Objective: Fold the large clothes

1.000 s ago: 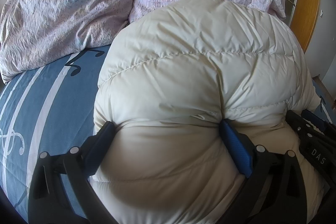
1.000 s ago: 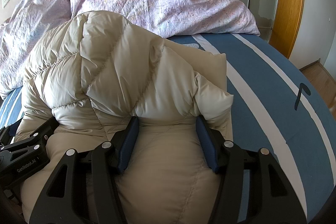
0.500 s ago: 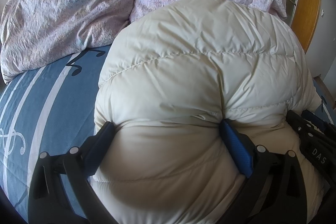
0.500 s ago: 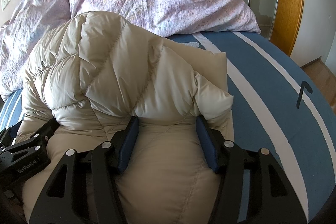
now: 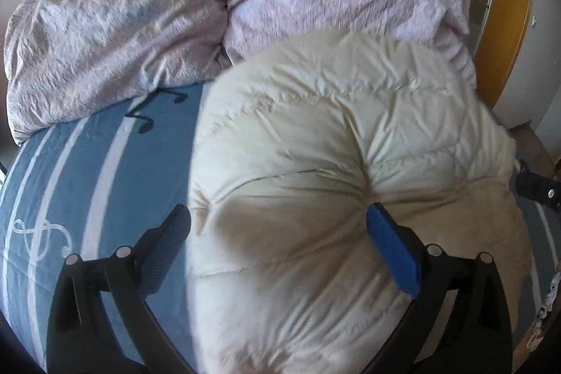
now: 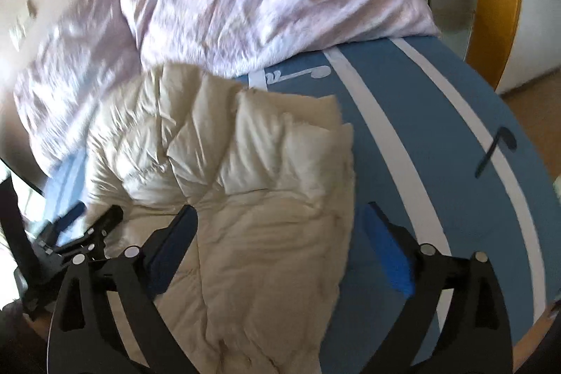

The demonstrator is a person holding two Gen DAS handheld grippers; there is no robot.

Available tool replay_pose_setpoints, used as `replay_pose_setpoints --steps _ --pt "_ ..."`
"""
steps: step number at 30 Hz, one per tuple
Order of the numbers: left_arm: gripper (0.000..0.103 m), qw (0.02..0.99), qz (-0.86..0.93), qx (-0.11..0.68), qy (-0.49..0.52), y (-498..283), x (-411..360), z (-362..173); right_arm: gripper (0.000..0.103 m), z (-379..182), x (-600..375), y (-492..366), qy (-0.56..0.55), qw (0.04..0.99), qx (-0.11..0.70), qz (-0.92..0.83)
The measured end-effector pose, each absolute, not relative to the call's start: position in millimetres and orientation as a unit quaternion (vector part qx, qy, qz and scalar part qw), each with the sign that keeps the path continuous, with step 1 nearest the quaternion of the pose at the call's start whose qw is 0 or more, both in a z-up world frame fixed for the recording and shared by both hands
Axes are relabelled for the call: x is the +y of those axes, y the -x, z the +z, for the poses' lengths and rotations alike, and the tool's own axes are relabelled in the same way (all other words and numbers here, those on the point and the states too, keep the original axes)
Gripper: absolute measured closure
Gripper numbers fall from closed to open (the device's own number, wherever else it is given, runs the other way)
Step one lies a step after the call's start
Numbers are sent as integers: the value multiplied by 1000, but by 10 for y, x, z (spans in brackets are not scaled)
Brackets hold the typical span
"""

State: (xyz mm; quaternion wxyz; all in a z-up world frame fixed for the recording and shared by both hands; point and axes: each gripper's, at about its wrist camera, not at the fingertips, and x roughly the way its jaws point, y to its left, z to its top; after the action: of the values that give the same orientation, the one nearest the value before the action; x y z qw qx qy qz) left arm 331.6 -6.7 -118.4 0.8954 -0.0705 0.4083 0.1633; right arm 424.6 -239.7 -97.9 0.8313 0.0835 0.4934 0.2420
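1. Nearest in the right wrist view, the right hand-held gripper (image 6: 280, 240), black with two blue pads, has just been opening and stands released: its jaws are wide, the left pad lies against the jacket's fabric and the right pad is over bare bedsheet, clear of the jacket's edge.
2. The left hand-held gripper (image 5: 280, 226), of the same build, has its jaws spread wide around a puffed bulge of the jacket; the right pad dents the fabric, the left sits at the bulge's edge. Whether it truly clamps I cannot tell.
3. One cream quilted down jacket (image 6: 245, 163) lies folded in a heap on the bed, mid-frame, from 6 toward 11 o'clock.
4. Beneath it is the blue bedsheet (image 6: 438, 128) with white stripes and printed music notes; no readable writing shows.
5. Farthest, at 12 o'clock, lie two crumpled lilac patterned pillows (image 5: 122, 34).
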Motion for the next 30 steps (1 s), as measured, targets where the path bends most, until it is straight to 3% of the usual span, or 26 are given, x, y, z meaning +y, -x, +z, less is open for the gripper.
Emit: replay_pose_setpoints --steps 11,23,24,27,30 --pt "3 887 171 417 100 -3058 84 -1068 2 -1517 -2479 -4383 -189 716 620 259" --pt "4 876 158 428 154 -2937 441 -1002 2 -1660 -2340 -4464 -248 689 621 278" --pt "5 875 154 430 159 -2934 479 -1004 23 -1664 -2311 -4468 -248 689 620 282" --pt "9 871 146 437 170 -2930 543 -1018 53 -1703 -2262 -4499 -267 681 619 287" --pt "12 865 131 444 196 -2931 652 -1042 67 -1636 -2221 -4506 -258 694 609 283"
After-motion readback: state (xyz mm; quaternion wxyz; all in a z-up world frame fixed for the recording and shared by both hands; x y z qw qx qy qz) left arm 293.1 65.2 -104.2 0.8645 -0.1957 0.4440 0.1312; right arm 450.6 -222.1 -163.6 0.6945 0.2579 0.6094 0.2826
